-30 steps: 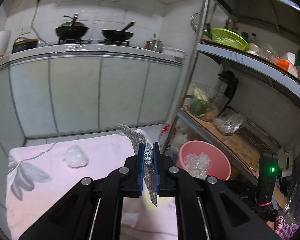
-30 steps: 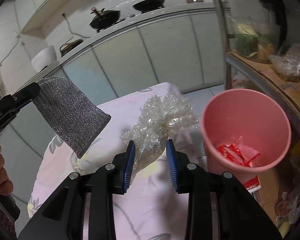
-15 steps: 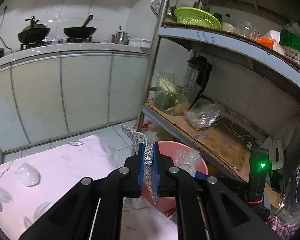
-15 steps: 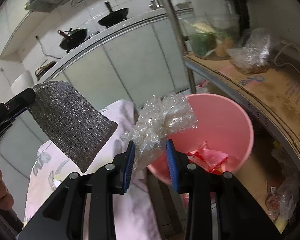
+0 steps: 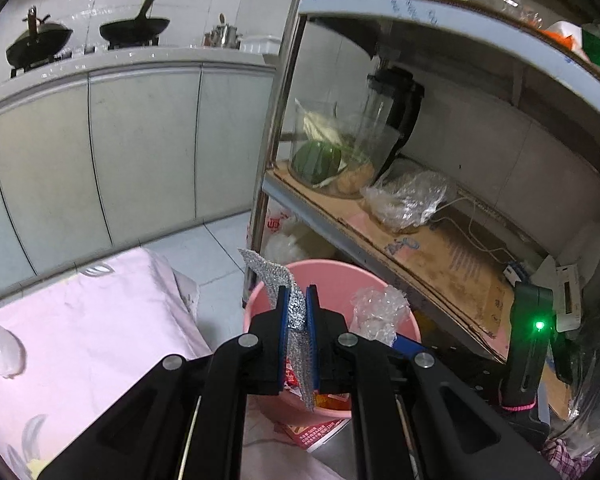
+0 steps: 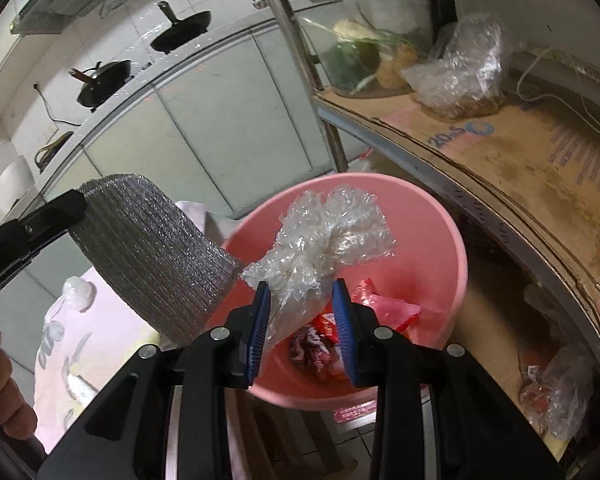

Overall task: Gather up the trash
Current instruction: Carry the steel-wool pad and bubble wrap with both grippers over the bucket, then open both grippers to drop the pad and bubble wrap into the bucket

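Observation:
My left gripper [image 5: 297, 300] is shut on a flat silver mesh scouring cloth [image 5: 296, 312], held over the near rim of a pink bucket [image 5: 380, 280]. In the right wrist view the same silver cloth [image 6: 156, 252] hangs at the left, over the bucket's left rim. My right gripper [image 6: 300, 292] is shut on a crumpled clear plastic bag [image 6: 324, 248], held above the pink bucket [image 6: 440, 264]. Red wrappers [image 6: 384, 312] lie in the bucket's bottom. The right gripper with its bag [image 5: 376, 312] also shows in the left wrist view, over the bucket.
A pink floral cloth [image 5: 80, 320] covers the table at the left, with a small clear plastic wad [image 5: 2, 352] on it. A metal shelf rack [image 5: 276, 140] stands behind the bucket, holding a glass bowl [image 5: 328, 152], a blender and a bagged item [image 6: 460, 72]. A hand [image 6: 0, 380] shows at left.
Both grippers moved right and down, from over the table to over the pink bucket, each carrying its item. The bucket now lies directly beneath them.

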